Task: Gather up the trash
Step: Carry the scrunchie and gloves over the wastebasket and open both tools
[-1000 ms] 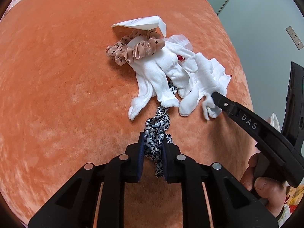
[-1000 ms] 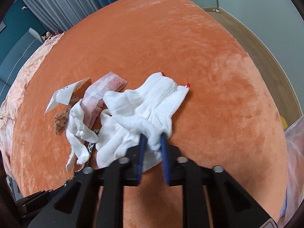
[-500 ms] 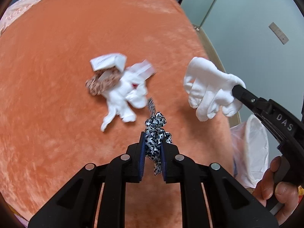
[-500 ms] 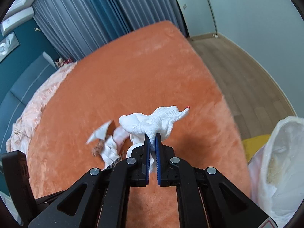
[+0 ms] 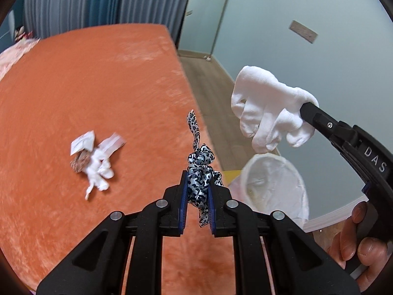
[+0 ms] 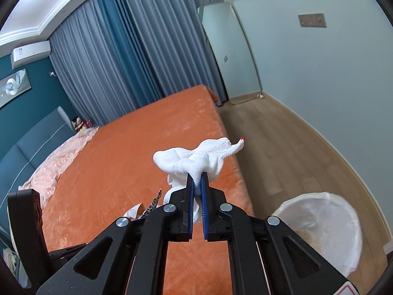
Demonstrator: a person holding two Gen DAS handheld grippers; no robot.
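your left gripper (image 5: 197, 184) has its fingers (image 5: 183, 196) closed on the leopard-print scrunchie (image 5: 200, 169). the scrunchie stands with its long axis along the fingers, and its thin tail points up and away from you, above the near edge of the bed (image 5: 86, 93). your right gripper (image 6: 196, 184) has its fingers pressed together on the white glove (image 6: 196, 159). from the right wrist view, the glove lies across the fingers, its long axis sideways, with the cuff pointing right, past the edge of the bed toward the floor. in the left wrist view the glove's fingers hang down, right above the lined trash bin (image 5: 275, 184), which stands on the floor just beside the bed. on the bed, well apart from its edge, a small pile stays: a white glove (image 5: 99, 169), a paper piece (image 5: 82, 142), a plastic wrapper (image 5: 114, 142) and a brown scrunchie (image 5: 79, 163), all touching. the picture is blurred there.
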